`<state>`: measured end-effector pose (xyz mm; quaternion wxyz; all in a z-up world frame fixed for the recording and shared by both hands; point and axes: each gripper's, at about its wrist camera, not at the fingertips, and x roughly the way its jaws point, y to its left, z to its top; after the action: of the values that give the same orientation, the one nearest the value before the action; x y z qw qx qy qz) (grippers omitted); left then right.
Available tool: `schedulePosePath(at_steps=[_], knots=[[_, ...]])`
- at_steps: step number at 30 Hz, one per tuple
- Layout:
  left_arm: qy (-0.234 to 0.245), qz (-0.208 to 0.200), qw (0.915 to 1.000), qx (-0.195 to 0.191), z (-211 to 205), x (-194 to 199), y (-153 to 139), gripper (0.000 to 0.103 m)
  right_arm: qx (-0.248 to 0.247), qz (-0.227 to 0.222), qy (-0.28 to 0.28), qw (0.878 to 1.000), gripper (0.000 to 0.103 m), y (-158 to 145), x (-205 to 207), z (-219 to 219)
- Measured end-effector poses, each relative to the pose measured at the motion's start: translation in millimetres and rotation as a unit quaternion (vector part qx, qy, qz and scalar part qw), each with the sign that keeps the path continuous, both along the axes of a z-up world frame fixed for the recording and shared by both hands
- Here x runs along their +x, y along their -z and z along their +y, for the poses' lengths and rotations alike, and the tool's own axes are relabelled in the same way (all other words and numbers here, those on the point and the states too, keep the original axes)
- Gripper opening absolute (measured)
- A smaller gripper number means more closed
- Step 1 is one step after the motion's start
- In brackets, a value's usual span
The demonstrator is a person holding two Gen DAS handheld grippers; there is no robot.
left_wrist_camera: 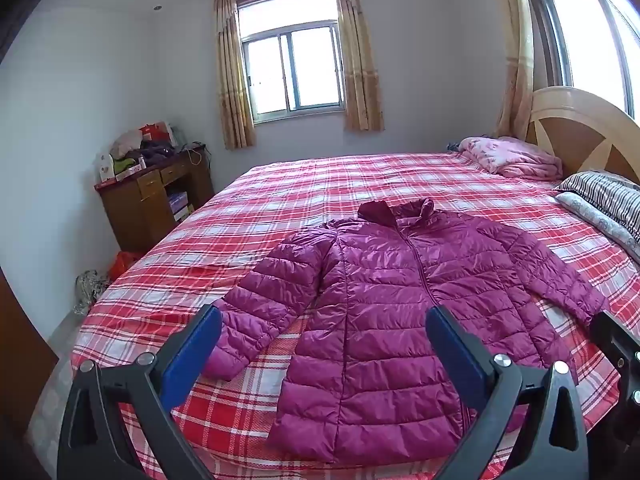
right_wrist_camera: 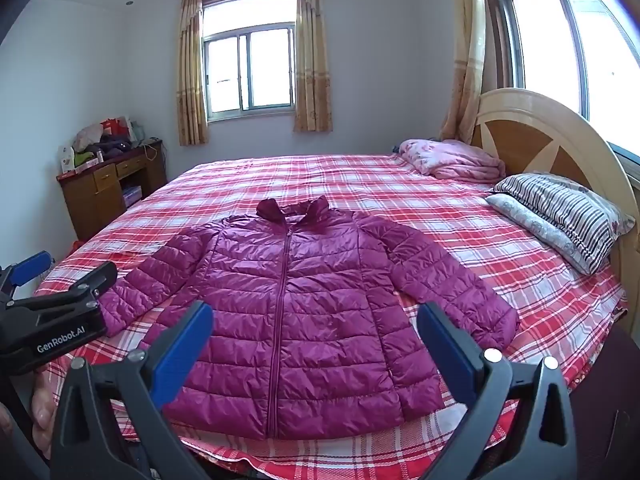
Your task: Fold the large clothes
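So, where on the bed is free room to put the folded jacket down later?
The widest bare sheet lies beyond the jacket collar, up to the far edge under the window. A narrower strip runs between the right sleeve and the pillows. The headboard corner is crowded: the pink blanket and the pillows.

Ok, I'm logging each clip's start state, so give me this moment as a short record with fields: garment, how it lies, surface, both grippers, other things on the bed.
garment: magenta puffer jacket
lay: flat, front up, zipped, collar away from the camera, both sleeves spread out to the sides
surface: red plaid bed cover
left gripper: open, above the jacket's near hem, holding nothing
right gripper: open, above the hem, holding nothing
also on bed: striped pillow, folded pink blanket near the headboard
fold progress: not yet begun
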<state>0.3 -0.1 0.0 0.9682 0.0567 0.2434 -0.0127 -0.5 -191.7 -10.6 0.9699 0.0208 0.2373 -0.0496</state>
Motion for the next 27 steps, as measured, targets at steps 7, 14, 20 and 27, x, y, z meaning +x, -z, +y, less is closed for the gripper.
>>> schedulePosePath(at_steps=[7,14,20,27], knots=[[0.005,0.006,1.0000,-0.005,3,8,2,0.102,0.000,0.000,-0.001,1.000,0.103,2,-3,3],[0.011,0.024,0.9997,-0.002,4,13,17,0.102,0.002,0.012,-0.003,1.000,0.103,12,1,4],[0.011,0.023,0.9997,0.002,-6,7,17,0.102,0.005,0.017,-0.005,1.000,0.103,11,2,0],[0.011,0.024,0.9997,0.001,-6,8,17,0.102,0.005,0.019,-0.006,1.000,0.103,10,2,1]])
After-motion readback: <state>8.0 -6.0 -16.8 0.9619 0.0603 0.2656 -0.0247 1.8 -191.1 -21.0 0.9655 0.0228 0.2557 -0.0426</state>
